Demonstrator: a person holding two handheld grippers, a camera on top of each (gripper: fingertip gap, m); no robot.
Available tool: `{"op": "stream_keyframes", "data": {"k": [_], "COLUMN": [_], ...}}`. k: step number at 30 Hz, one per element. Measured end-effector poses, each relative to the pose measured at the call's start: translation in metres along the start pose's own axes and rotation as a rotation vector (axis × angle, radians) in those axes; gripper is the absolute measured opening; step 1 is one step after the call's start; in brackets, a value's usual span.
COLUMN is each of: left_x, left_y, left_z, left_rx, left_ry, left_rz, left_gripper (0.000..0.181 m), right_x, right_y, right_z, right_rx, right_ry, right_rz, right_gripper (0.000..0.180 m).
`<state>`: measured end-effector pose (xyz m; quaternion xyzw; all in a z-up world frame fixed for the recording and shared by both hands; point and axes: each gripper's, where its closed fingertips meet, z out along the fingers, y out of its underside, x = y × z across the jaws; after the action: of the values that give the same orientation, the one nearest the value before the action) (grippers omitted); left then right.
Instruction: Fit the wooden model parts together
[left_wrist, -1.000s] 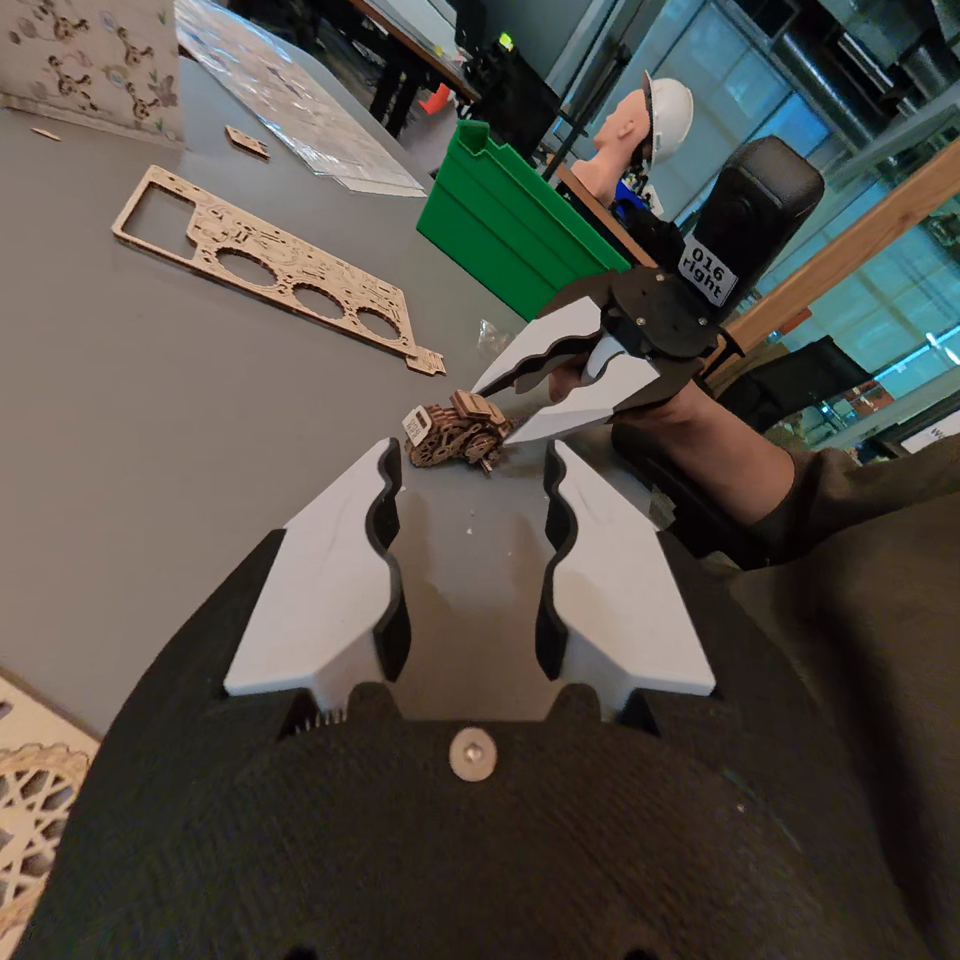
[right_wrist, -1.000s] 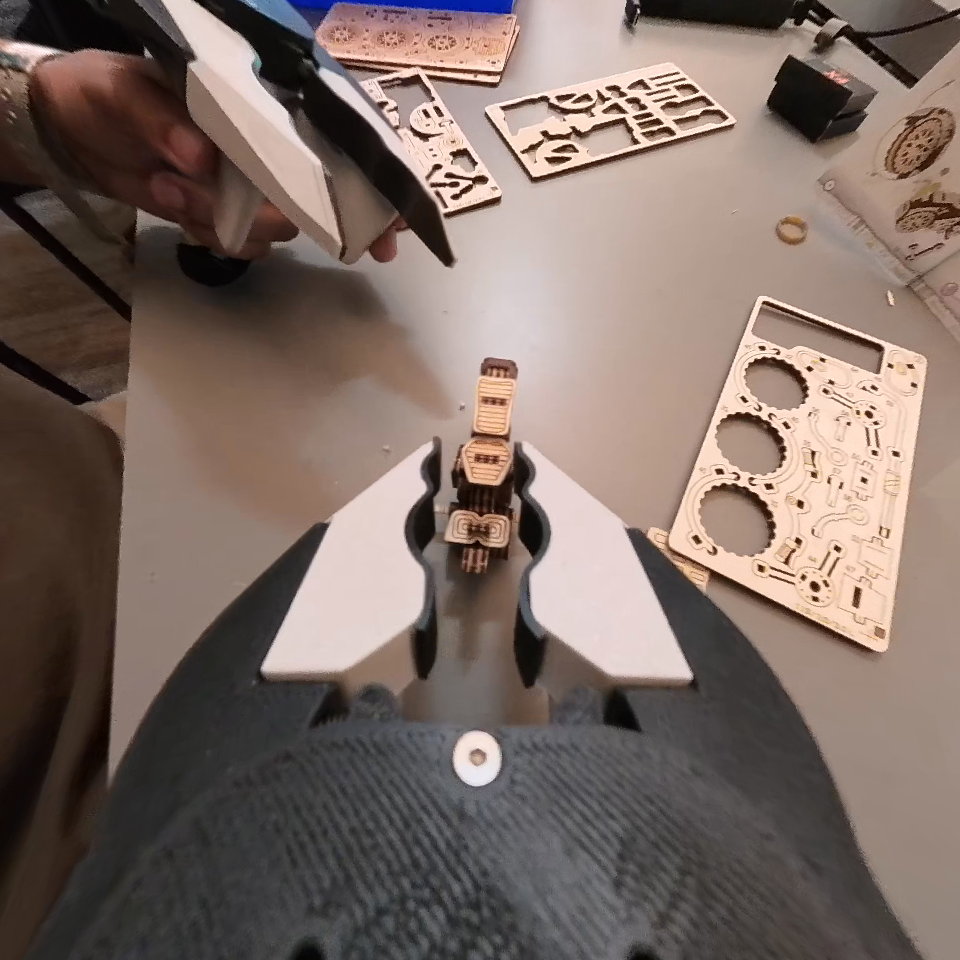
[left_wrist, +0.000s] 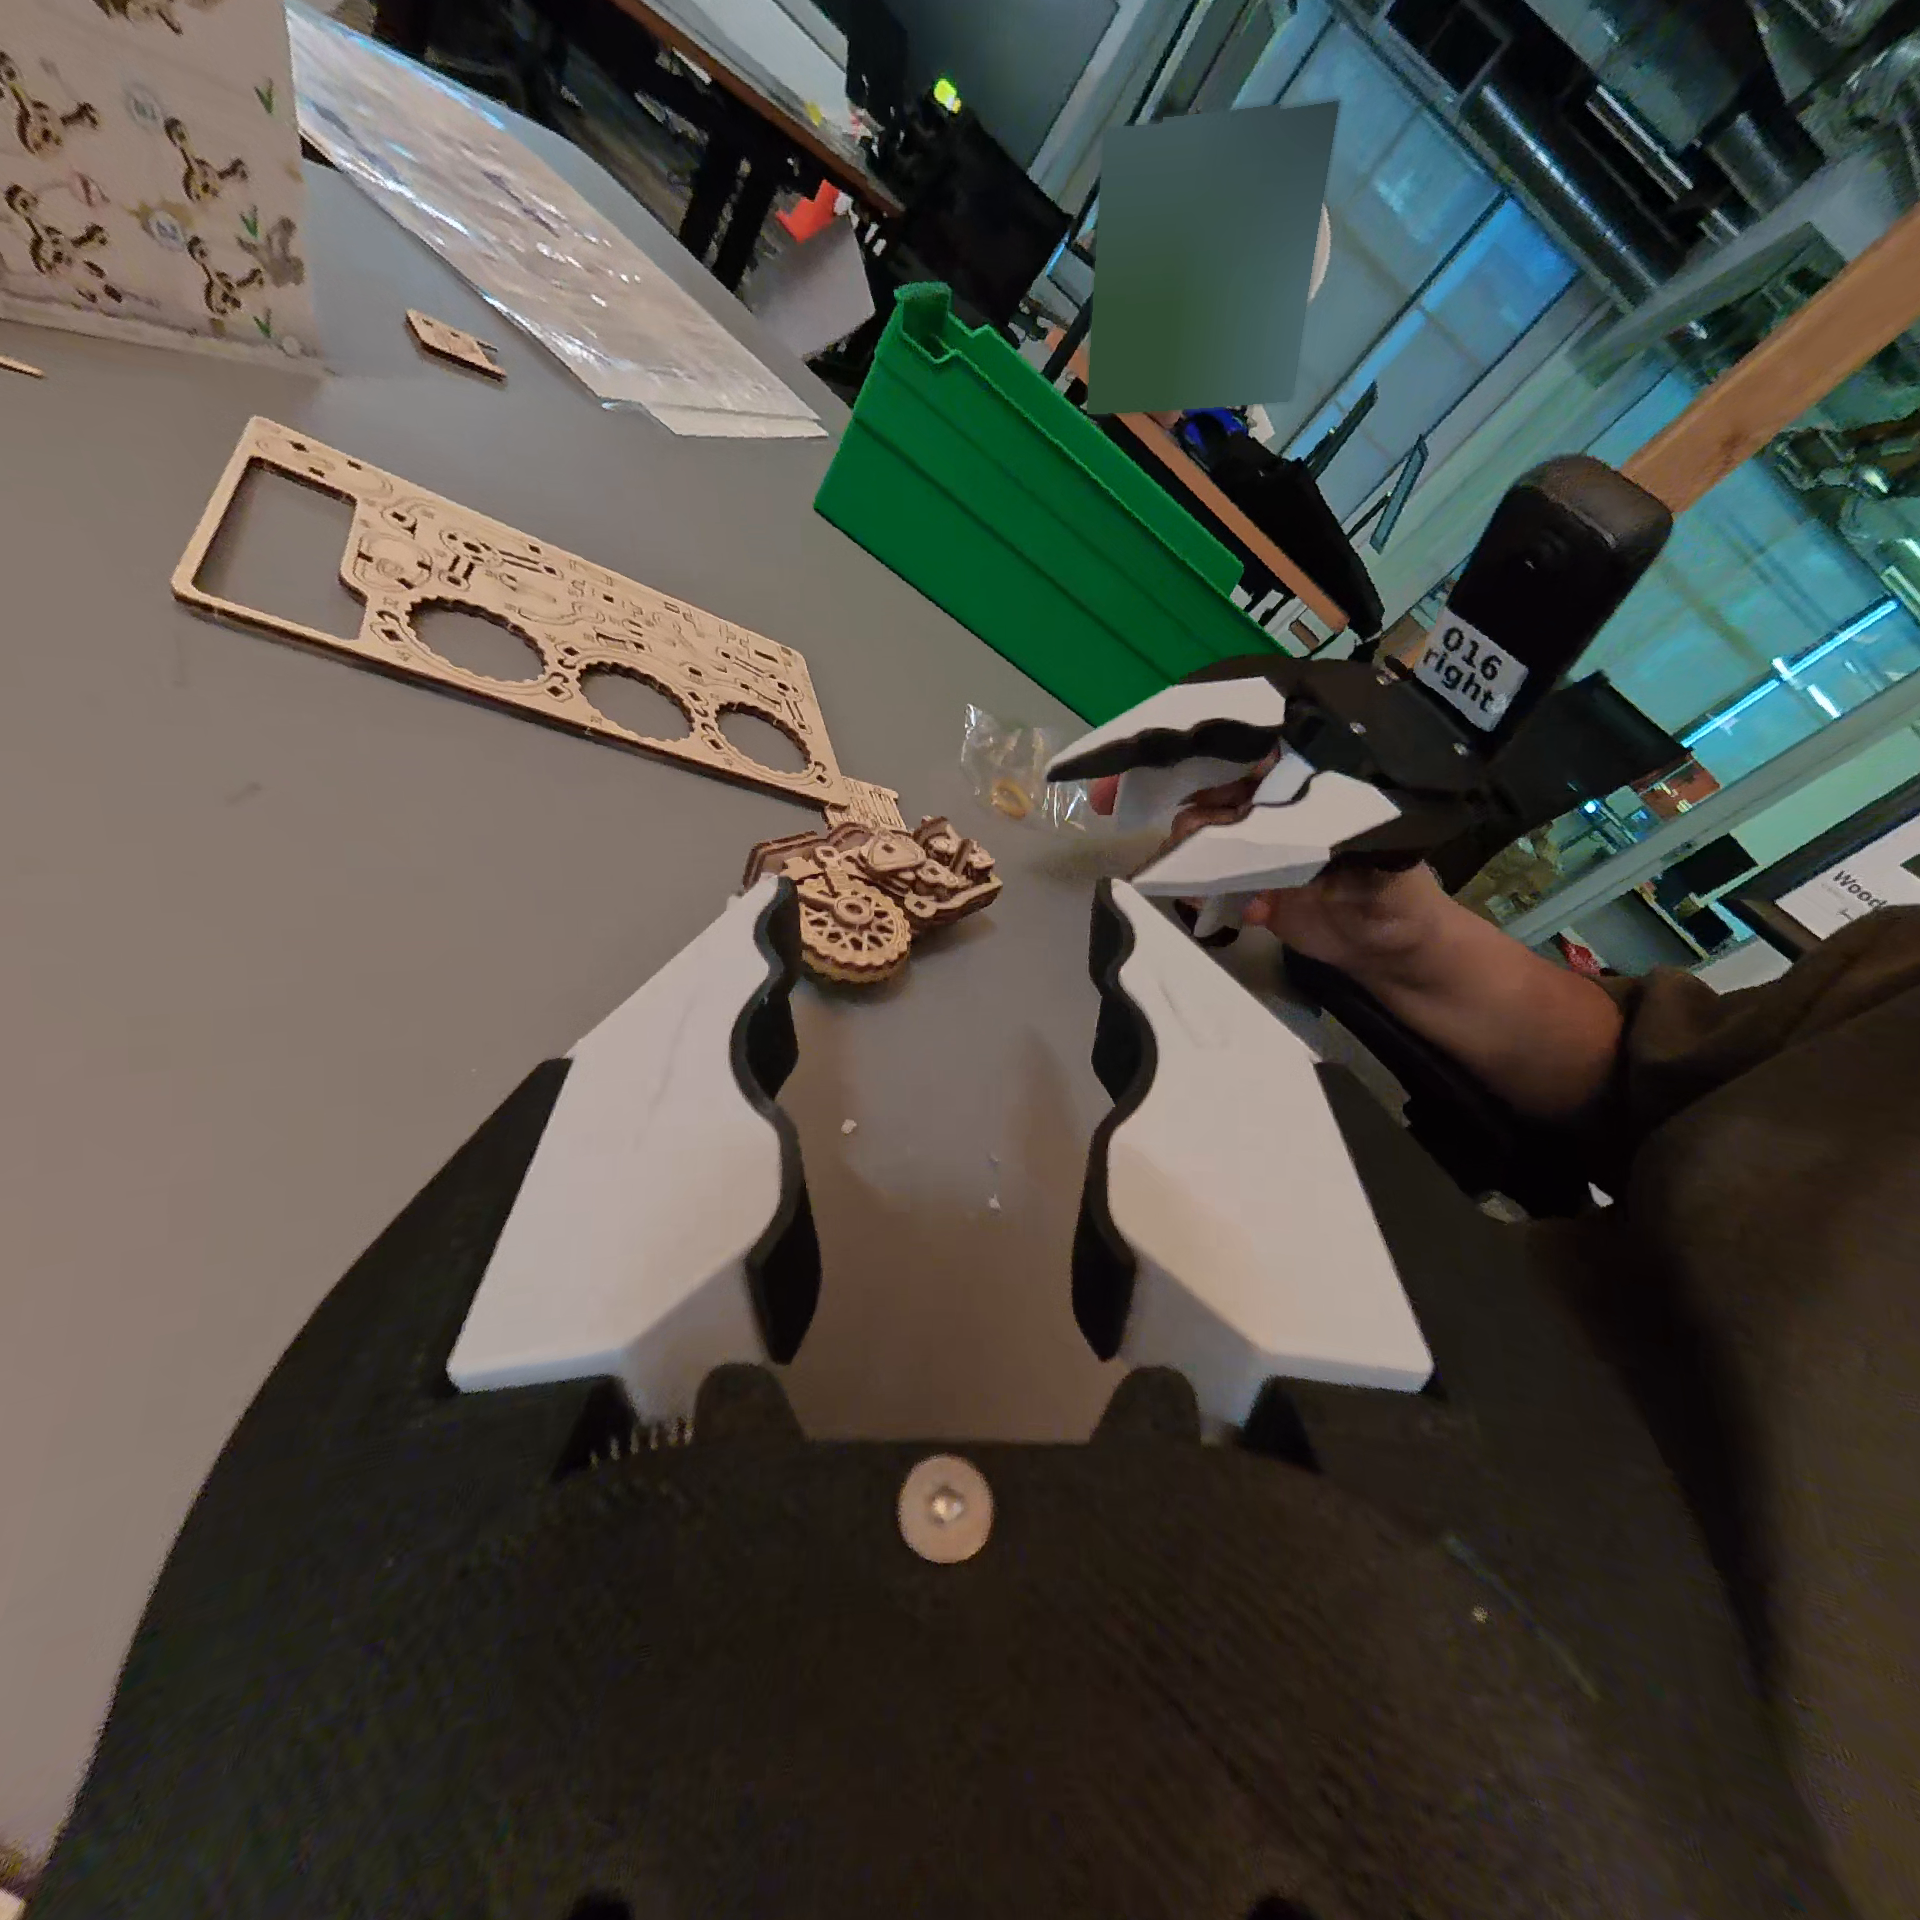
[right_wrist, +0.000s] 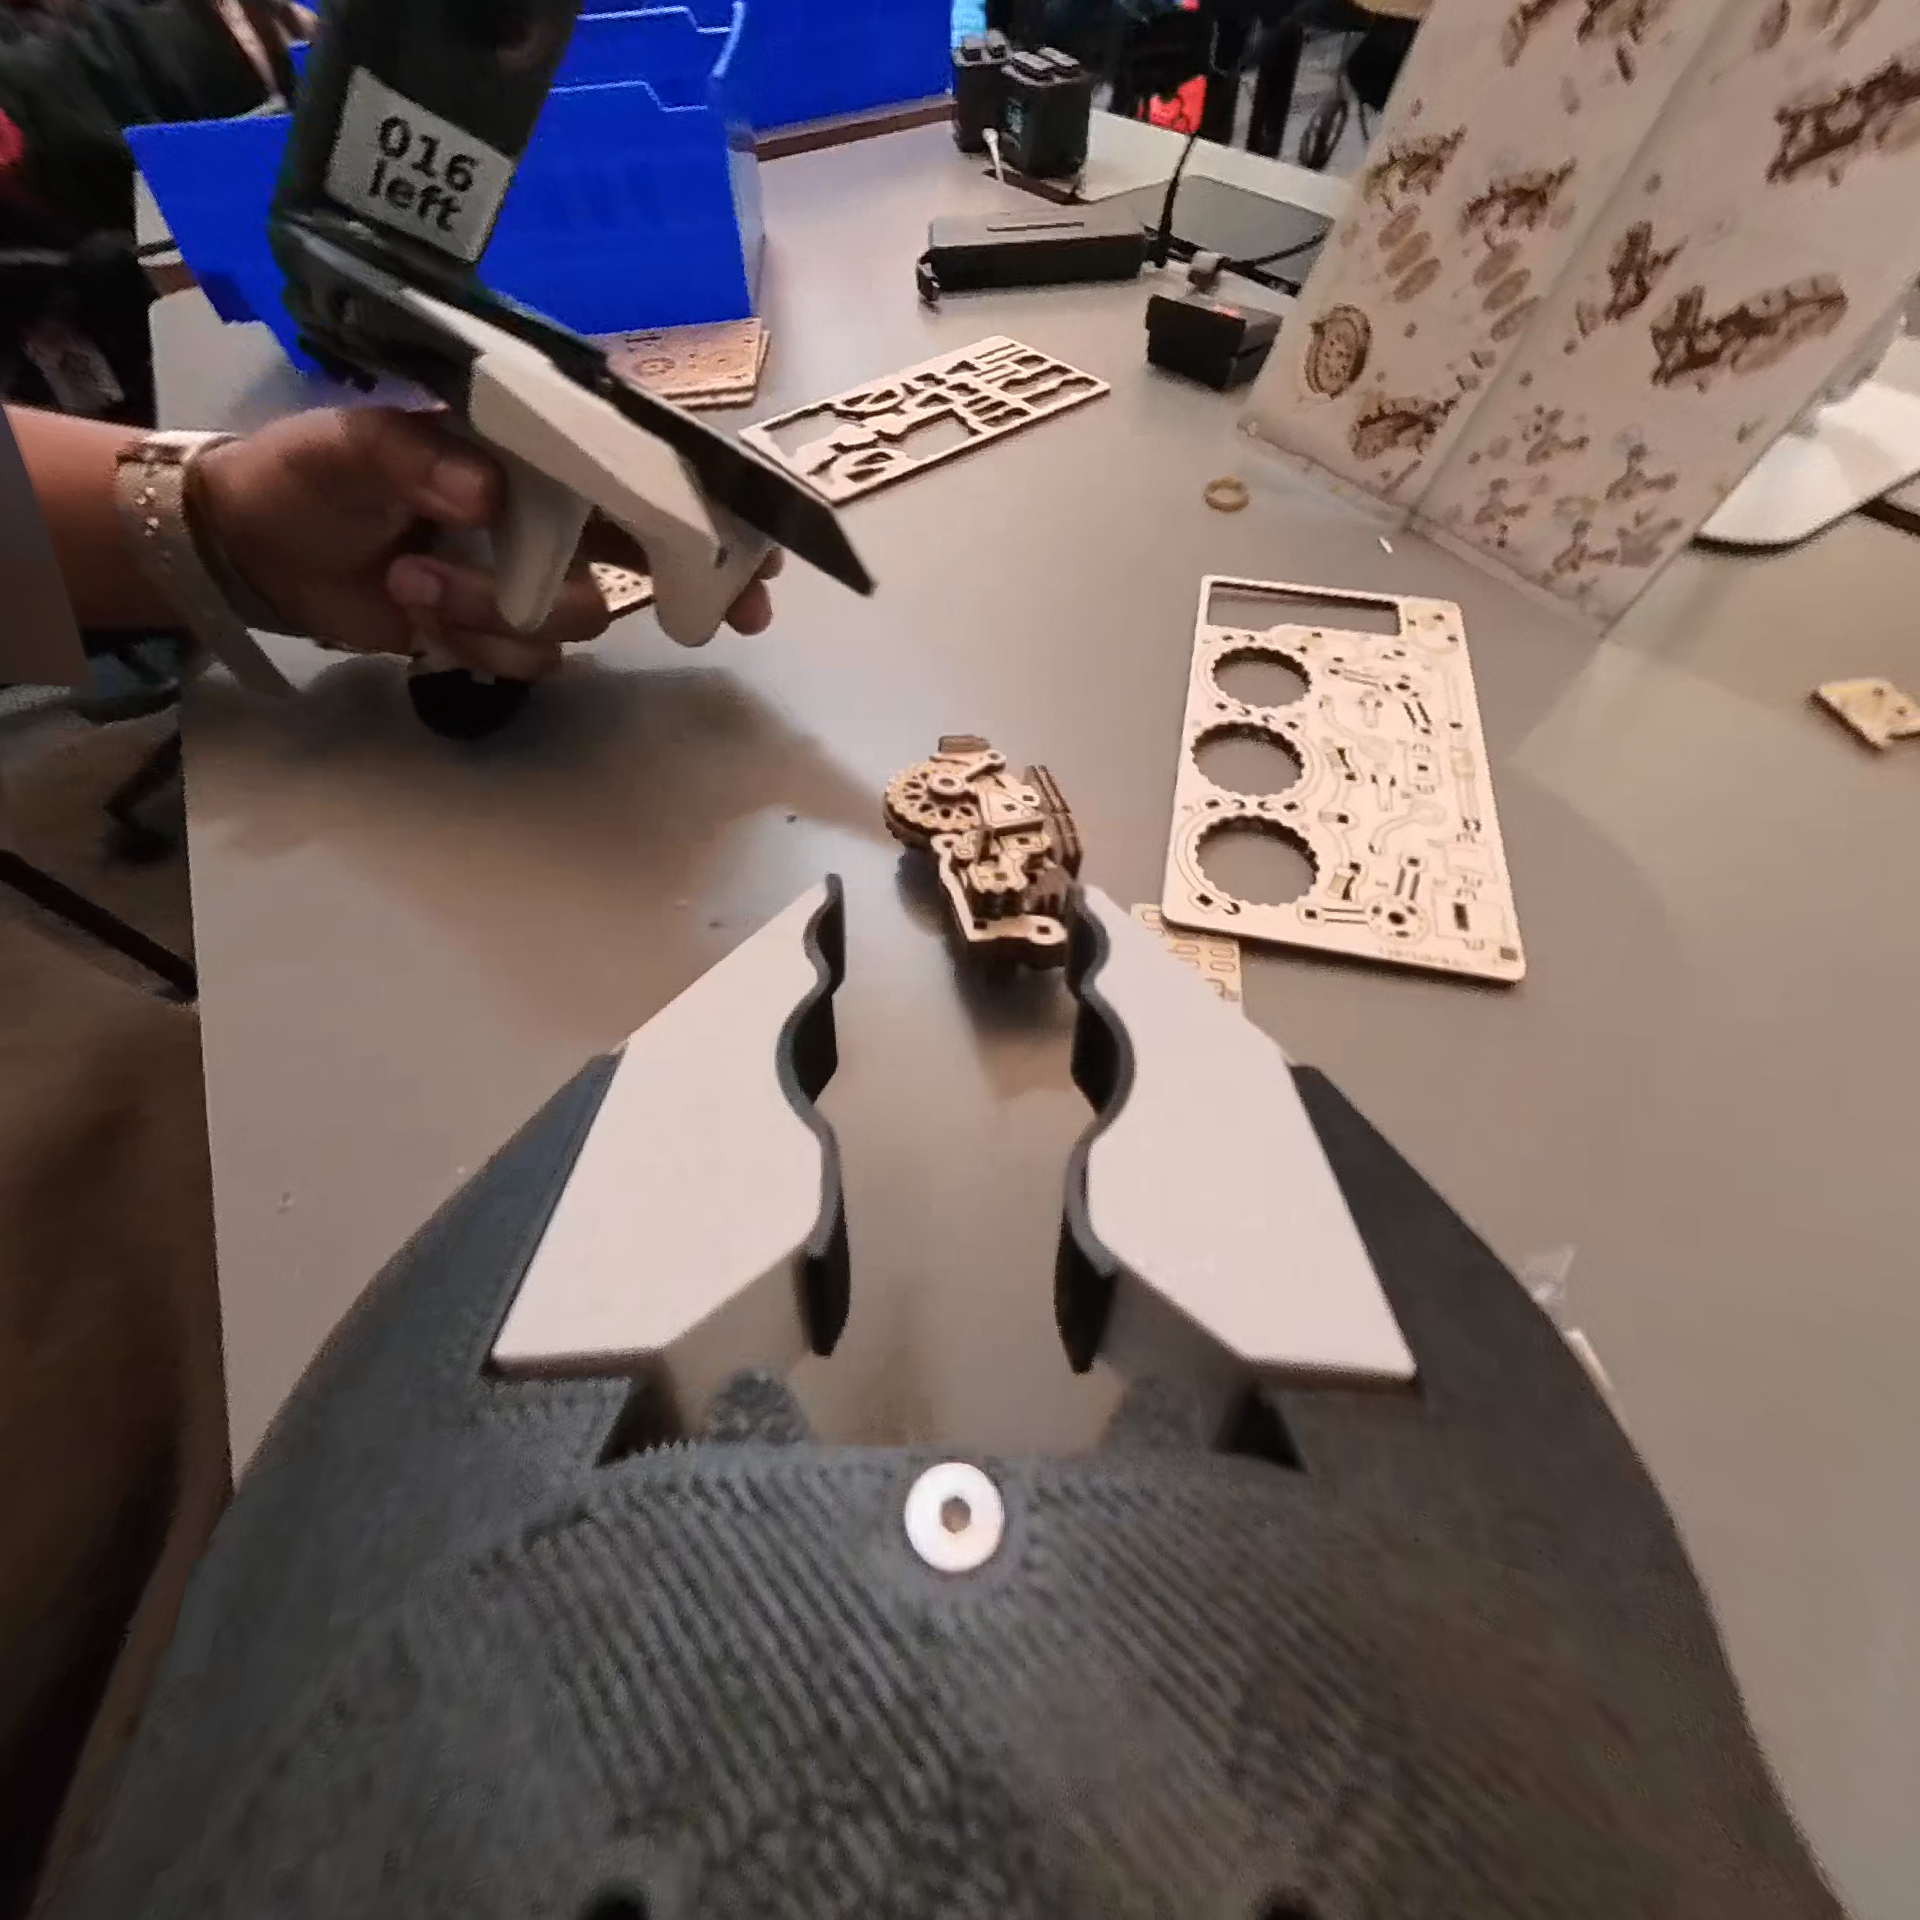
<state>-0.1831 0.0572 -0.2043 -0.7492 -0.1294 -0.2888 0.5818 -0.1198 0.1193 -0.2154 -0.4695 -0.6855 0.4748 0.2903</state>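
The small wooden gear model (left_wrist: 873, 904) lies on its side on the grey table (left_wrist: 312, 935). My left gripper (left_wrist: 940, 904) is open and empty, and its left fingertip is right beside the model's wheel. My right gripper (right_wrist: 961, 899) is open and empty, with the model (right_wrist: 982, 842) lying just ahead of its fingertips, close to the right one. The right gripper also shows in the left wrist view (left_wrist: 1096, 828), raised off the table to the right of the model. The left gripper shows in the right wrist view (right_wrist: 821, 545), raised at the far left.
A cut-out wooden sheet with three round holes (left_wrist: 499, 623) (right_wrist: 1351, 790) lies beside the model. A green bin (left_wrist: 1018, 551) stands behind it and a small plastic bag (left_wrist: 1008, 769) lies near. Another sheet (right_wrist: 925, 416), a blue bin (right_wrist: 623, 208), black devices (right_wrist: 1210, 332) and a patterned box (right_wrist: 1610, 312) stand farther off. The tips of one gripper are about 10 cm away from the tips of the other.
My right gripper let go of the model, opened and drew back. The model went from upright to lying on its side. My left gripper opened wider and came up to it.
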Motion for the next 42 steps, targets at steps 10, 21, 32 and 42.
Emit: {"op": "stream_keyframes", "data": {"k": [10, 21, 32, 42], "left_x": [0.004, 0.001, -0.004, 0.007], "left_y": [0.011, 0.012, 0.020, 0.019], "left_z": [-0.001, -0.004, 0.001, -0.001], "left_rx": [-0.038, -0.027, -0.085, -0.074], "left_ry": [-0.016, -0.060, -0.057, -0.044], "left_rz": [0.026, 0.018, -0.048, 0.056], "left_gripper": [0.055, 0.052, 0.049, 0.049], "right_x": [0.019, 0.031, 0.018, 0.018], "right_y": [0.009, 0.036, 0.028, 0.029], "right_z": [0.009, 0.022, 0.028, 0.026], "right_rx": [-0.057, -0.170, -0.132, -0.128], "right_ry": [0.018, -0.049, -0.197, -0.218], "right_rz": [0.128, 0.527, 0.685, 0.708], "right_gripper": [0.025, 0.013, 0.029, 0.029]}}
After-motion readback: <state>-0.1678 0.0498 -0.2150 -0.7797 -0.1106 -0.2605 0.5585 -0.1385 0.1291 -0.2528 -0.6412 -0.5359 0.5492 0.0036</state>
